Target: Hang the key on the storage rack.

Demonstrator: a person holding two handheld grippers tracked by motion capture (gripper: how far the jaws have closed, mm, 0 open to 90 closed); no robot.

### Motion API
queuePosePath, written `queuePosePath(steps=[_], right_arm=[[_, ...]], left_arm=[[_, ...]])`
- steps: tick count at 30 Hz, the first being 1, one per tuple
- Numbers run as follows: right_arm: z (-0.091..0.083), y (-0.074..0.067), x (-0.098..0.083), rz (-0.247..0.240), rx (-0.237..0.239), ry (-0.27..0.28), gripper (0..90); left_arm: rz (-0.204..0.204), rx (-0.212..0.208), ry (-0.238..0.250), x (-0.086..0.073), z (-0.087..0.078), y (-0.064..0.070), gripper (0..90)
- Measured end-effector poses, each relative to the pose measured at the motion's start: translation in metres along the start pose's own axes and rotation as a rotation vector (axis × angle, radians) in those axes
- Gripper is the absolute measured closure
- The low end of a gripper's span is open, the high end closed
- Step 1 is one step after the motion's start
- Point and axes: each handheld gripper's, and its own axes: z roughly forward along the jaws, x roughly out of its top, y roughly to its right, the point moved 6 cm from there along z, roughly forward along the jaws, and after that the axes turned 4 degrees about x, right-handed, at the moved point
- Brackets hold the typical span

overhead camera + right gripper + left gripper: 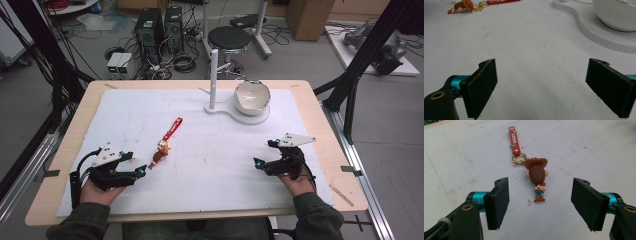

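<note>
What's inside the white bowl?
The white bowl sits tilted on the white stand, its opening facing the camera. The inside that shows looks empty, plain white. The part just behind its near rim is hidden.

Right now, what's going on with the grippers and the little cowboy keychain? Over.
Left hand-held gripper open, empty. Right hand-held gripper open, empty. Cowboy keychain flat on the white mat, just ahead of left jaws. Nothing in between.
</note>
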Motion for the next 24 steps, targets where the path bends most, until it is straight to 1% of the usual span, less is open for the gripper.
queuePosePath(steps=[6,10,11,14,19,20,21,23,24], right_arm=[[-0.002,0.002,-0.001,0.001,-0.006,0.003,9.6],[-0.003,0.003,-0.003,0.013,-0.008,0.006,9.6],[-0.003,0.003,-0.003,0.015,-0.008,0.008,9.6],[-0.003,0.003,-0.002,0.006,-0.01,0.008,9.6],[-0.005,0.001,-0.002,0.01,-0.008,0.015,9.6],[-0.005,0.001,-0.001,0.009,-0.007,0.021,9.6],[-0.006,0.0,0.0,0.012,-0.008,0.023,9.5],[-0.006,-0.001,0.0,0.017,-0.005,0.024,9.6],[-0.007,-0.001,0.001,0.006,-0.004,0.028,9.6]], left_arm=[[0.014,-0.01,-0.003,0.003,0.004,0.002,31.1],[0.016,-0.015,-0.001,0.004,0.006,0.004,31.2],[0.027,-0.018,-0.005,0.004,0.005,0.004,31.1],[0.026,-0.017,-0.003,0.005,0.005,0.004,31.2],[0.023,-0.038,0.013,0.011,0.004,0.007,31.2],[0.038,-0.049,0.013,0.015,0.003,0.008,31.6],[0.045,-0.05,0.01,0.017,0.003,0.009,31.6],[0.052,-0.056,0.007,0.018,0.003,0.009,31.7],[0.052,-0.065,0.008,0.02,0.004,0.008,32.2]])
